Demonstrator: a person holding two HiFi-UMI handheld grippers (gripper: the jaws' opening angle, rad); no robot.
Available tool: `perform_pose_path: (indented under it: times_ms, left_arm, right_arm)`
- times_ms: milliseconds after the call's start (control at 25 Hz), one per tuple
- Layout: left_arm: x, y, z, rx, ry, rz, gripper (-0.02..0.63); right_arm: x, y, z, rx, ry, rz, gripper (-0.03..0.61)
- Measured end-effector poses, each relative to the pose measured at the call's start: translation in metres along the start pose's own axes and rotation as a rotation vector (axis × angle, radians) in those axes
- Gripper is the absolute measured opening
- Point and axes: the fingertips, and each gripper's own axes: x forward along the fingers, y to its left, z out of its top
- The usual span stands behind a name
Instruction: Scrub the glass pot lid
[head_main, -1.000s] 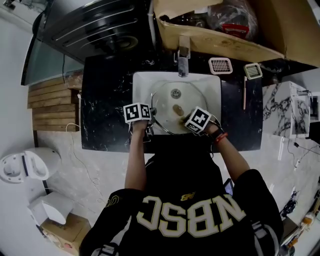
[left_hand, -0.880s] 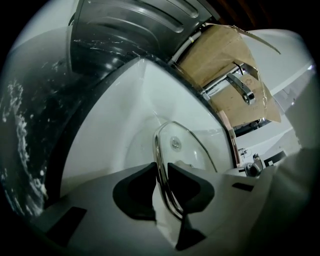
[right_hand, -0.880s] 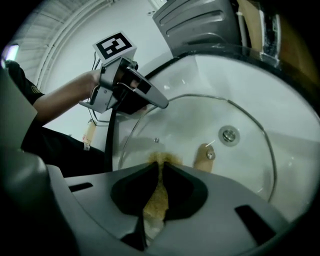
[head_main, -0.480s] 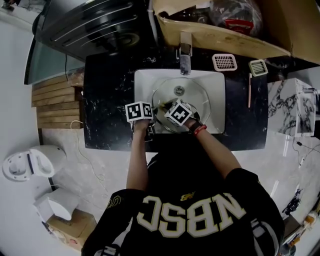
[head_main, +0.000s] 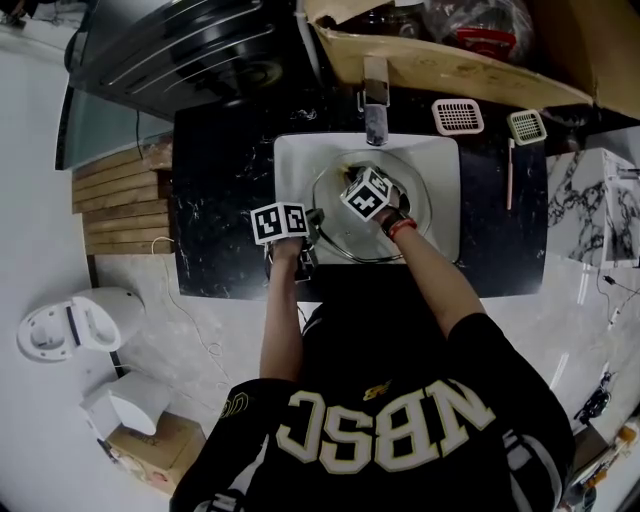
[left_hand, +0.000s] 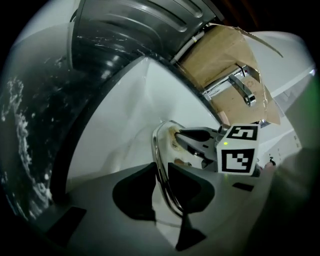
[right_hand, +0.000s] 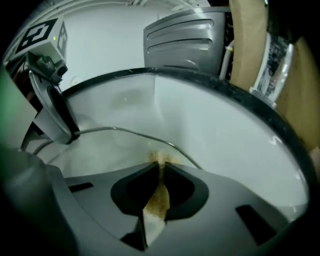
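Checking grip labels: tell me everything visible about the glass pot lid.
The glass pot lid is round, clear glass with a thin metal rim. It sits inside the white sink. The left tool is clamped on the rim at the person's side. The right tool presses a brownish scouring pad onto the glass near the far rim, where brown smears show. The right tool hides the lid's centre from the head view.

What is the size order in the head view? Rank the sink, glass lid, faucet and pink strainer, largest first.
1. sink
2. glass lid, lying inside the sink
3. faucet and pink strainer: these look about alike. The faucet stands nearer the camera, so I won't rank them.
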Motion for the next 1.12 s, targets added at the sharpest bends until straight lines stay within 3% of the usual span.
perform_pose_path:
  times_ms: [280,520,680,920,1120]
  left_arm:
    - [0.000,-0.004,0.000,-0.004,-0.008,-0.023,0.092]
    - [-0.001,-0.002,-0.001,0.009,-0.009,-0.008,0.092]
    - [-0.001,-0.004,0.001,0.018,-0.016,-0.019,0.092]
    - [-0.001,-0.006,0.002,0.029,-0.022,-0.025,0.089]
    - [0.000,-0.006,0.003,0.040,-0.021,-0.015,0.089]
  right_arm:
    - [-0.019,-0.057,-0.059,0.027,0.148,-0.077,0.038]
    - [-0.053,-0.071,-0.102,0.001,0.271,-0.095,0.041]
    - [-0.079,-0.052,-0.123,0.065,0.340,-0.006,0.043]
    - [-0.112,-0.006,-0.144,0.071,0.434,0.104,0.043]
    - [-0.123,0.027,-0.132,0.123,0.353,0.213,0.043]
